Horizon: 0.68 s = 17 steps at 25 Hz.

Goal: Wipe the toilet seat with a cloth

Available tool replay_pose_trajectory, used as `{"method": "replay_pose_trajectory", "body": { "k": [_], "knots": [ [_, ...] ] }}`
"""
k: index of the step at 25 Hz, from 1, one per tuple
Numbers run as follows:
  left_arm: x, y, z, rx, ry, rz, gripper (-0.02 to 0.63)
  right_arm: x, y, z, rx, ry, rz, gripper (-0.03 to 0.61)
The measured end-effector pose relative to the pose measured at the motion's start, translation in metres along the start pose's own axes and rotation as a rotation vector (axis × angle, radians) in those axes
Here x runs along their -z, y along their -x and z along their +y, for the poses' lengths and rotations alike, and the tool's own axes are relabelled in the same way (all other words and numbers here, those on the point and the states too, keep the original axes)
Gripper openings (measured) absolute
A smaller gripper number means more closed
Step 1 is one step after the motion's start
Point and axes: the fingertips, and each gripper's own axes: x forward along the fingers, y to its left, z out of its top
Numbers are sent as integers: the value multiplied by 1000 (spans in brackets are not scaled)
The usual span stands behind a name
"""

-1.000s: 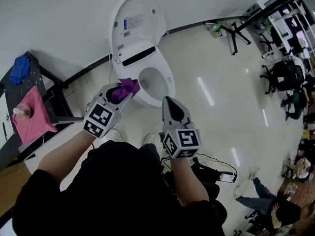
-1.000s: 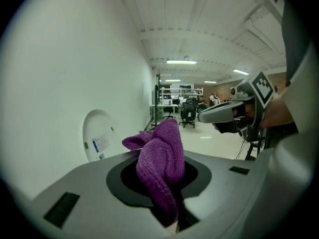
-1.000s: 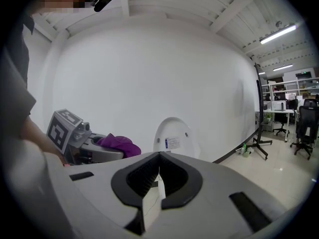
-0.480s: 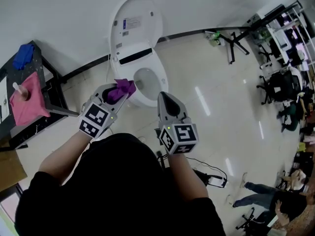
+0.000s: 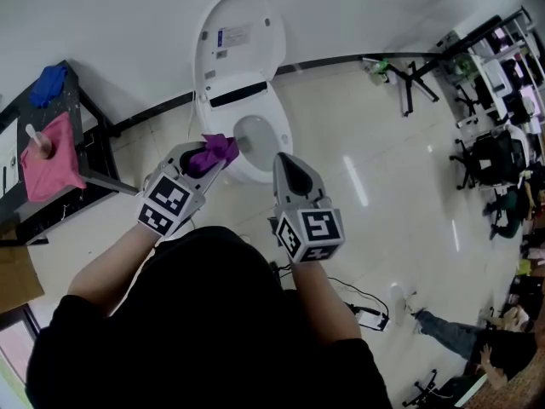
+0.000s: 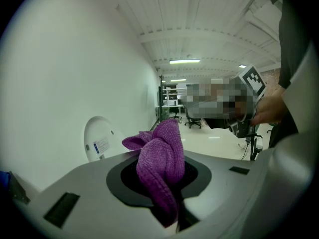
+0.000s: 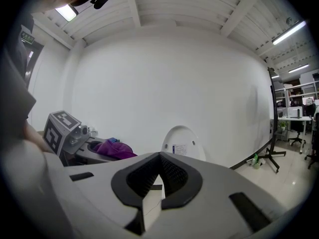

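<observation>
A white toilet (image 5: 255, 156) stands against the wall with its lid (image 5: 238, 37) raised and the seat ring around the bowl exposed. My left gripper (image 5: 207, 158) is shut on a bunched purple cloth (image 5: 215, 152) (image 6: 160, 166) held over the seat's near left rim. The cloth also shows in the right gripper view (image 7: 112, 149). My right gripper (image 5: 285, 170) hovers just in front of the bowl, jaws shut with nothing between them (image 7: 158, 176). The lid shows in both gripper views (image 6: 99, 144) (image 7: 182, 142).
A dark table (image 5: 85, 156) at the left carries a pink cloth (image 5: 49, 156) and a blue cloth (image 5: 47, 83). A black stand (image 5: 407, 68), office chairs (image 5: 490, 147) and people sit at the right. Cables (image 5: 366, 309) lie on the floor behind me.
Both grippers have stayed nearly in place before the toilet; the view shifted slightly, and the left gripper with the cloth sits a touch nearer the seat rim.
</observation>
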Motion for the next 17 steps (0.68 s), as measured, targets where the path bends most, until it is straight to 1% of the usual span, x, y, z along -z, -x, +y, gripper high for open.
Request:
{"method": "replay_pose_trajectory", "body": {
  "k": [11,17],
  "knots": [
    [-2,-4,-1,3,-8,5,92,4,1,-2,-3,-2,4,14],
    [-11,-10,-1,5,-12,3,92,-1,2,-10,1,-6,5,14]
  ]
}}
